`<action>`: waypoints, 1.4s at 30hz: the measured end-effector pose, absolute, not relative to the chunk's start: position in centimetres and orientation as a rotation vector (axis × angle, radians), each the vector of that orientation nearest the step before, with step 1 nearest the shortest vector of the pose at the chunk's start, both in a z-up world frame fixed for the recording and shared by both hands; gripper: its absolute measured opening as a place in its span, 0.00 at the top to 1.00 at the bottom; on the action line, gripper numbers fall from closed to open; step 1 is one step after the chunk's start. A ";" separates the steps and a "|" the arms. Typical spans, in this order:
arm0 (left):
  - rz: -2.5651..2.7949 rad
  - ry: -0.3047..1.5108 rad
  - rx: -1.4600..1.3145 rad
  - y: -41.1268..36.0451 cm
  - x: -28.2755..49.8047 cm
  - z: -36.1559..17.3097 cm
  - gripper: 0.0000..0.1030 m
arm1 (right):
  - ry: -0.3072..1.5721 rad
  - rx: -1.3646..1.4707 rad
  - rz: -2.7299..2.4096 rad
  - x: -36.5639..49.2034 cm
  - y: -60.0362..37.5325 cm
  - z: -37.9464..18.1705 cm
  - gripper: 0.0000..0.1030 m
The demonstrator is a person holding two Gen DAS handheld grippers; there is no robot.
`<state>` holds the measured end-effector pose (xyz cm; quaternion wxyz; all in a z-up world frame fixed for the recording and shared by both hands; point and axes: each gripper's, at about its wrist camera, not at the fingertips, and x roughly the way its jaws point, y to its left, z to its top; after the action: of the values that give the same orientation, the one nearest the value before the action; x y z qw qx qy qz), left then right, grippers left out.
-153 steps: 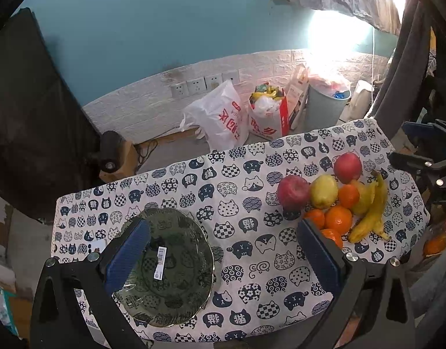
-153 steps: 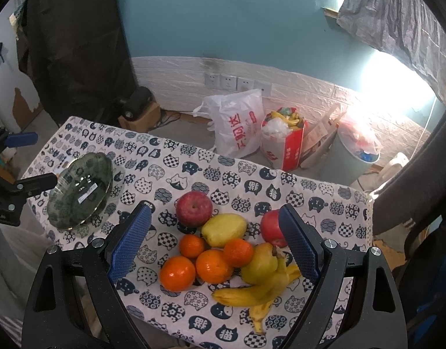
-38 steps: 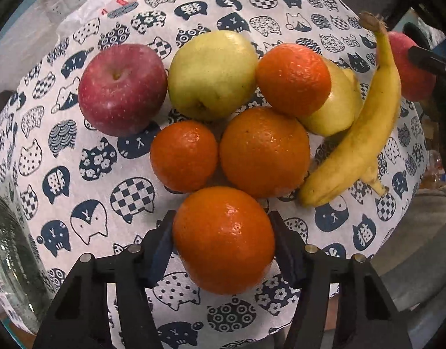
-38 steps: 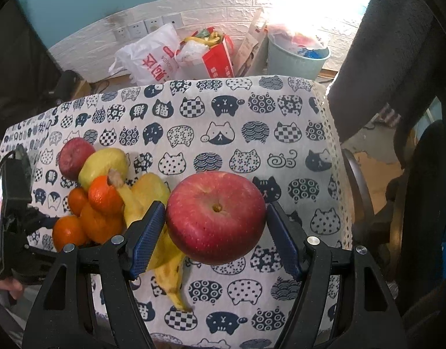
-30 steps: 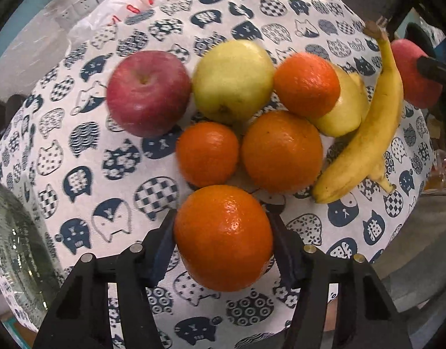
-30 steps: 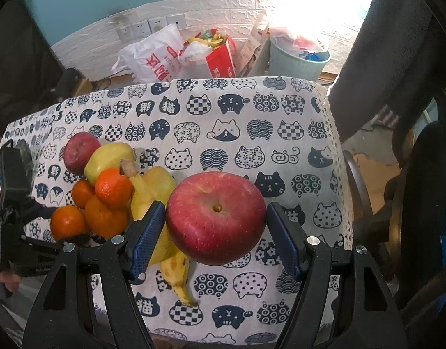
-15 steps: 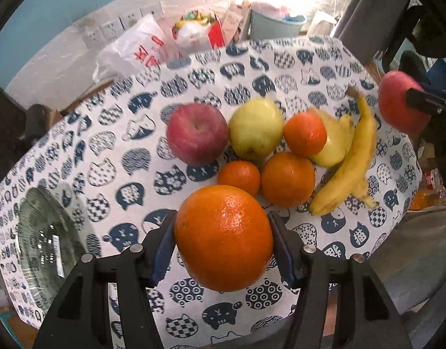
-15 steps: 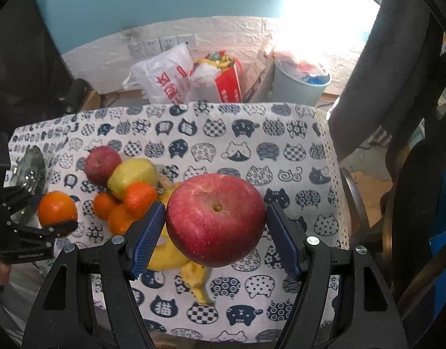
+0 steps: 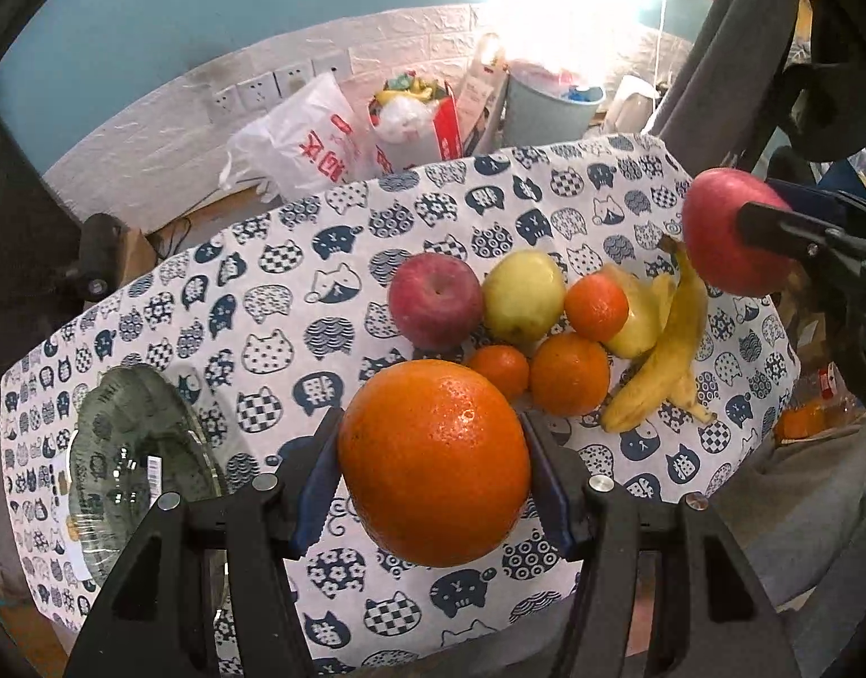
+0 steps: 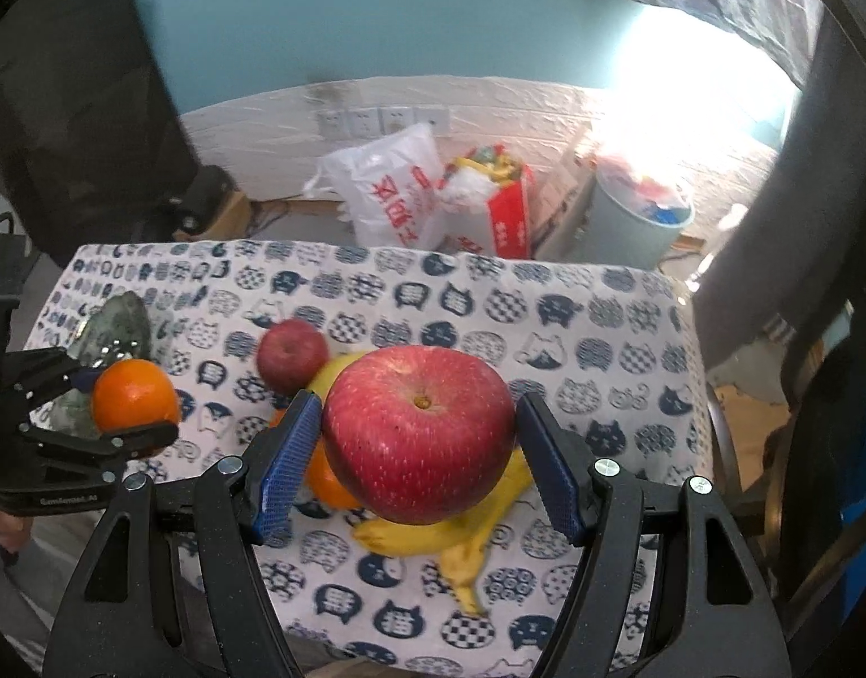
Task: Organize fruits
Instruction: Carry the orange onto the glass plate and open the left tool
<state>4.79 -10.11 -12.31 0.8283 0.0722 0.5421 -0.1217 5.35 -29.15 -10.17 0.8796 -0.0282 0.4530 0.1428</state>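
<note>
My left gripper (image 9: 433, 474) is shut on a large orange (image 9: 436, 460) and holds it above the table's near side. In the right wrist view that same orange (image 10: 134, 400) hangs at the left, over the glass bowl (image 10: 119, 333). My right gripper (image 10: 419, 440) is shut on a red apple (image 10: 419, 432), lifted over the fruit pile; this apple (image 9: 727, 234) shows at the right of the left wrist view. On the cat-print cloth (image 9: 286, 305) lie another red apple (image 9: 436, 299), a yellow-green pear (image 9: 523, 294), three smaller oranges (image 9: 570, 373) and a banana (image 9: 667, 350).
The glass bowl (image 9: 133, 463) with a white label sits at the table's left end. Behind the table stand plastic bags (image 9: 303, 141), a red bag (image 9: 427, 124) and a pale bin (image 9: 551, 107) against the white brick wall. A dark chair (image 10: 817, 226) is at the right.
Both grippers have risen with their fruit, so the table looks smaller and more of the room shows. The left gripper tilted up, bringing the glass bowl into view.
</note>
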 end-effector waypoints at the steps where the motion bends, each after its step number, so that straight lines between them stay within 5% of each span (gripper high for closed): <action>1: -0.254 1.144 0.155 -9.8 4.6 -12.1 0.40 | 0.942 -0.061 0.307 5.4 -28.7 -10.1 0.31; 28: -0.119 1.111 0.019 1.3 3.0 -11.0 0.40 | 0.978 -0.135 0.553 7.4 -13.2 -9.8 0.34; 29: -0.109 1.111 0.011 2.0 2.9 -11.1 0.40 | 0.977 -0.137 0.565 7.4 -12.5 -9.8 0.41; 30: -0.103 1.111 0.007 2.4 2.8 -11.1 0.40 | 0.968 -0.139 0.583 7.5 -11.8 -9.6 0.75; 32: -0.089 1.110 -0.005 3.5 2.7 -11.5 0.40 | 0.961 -0.153 0.590 7.9 -10.4 -9.3 0.84; 38: -0.057 1.164 -0.100 6.8 3.0 -14.0 0.40 | 1.107 -0.125 0.602 10.0 -7.5 -12.5 0.79; 42: -0.045 1.187 -0.159 8.6 2.9 -15.0 0.40 | 1.142 -0.117 0.568 11.2 -6.8 -14.5 0.45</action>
<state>2.87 8.64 -15.04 0.8257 -0.0747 0.5587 -0.0210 11.23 -6.78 -14.52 0.8020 -0.0546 0.5326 0.2650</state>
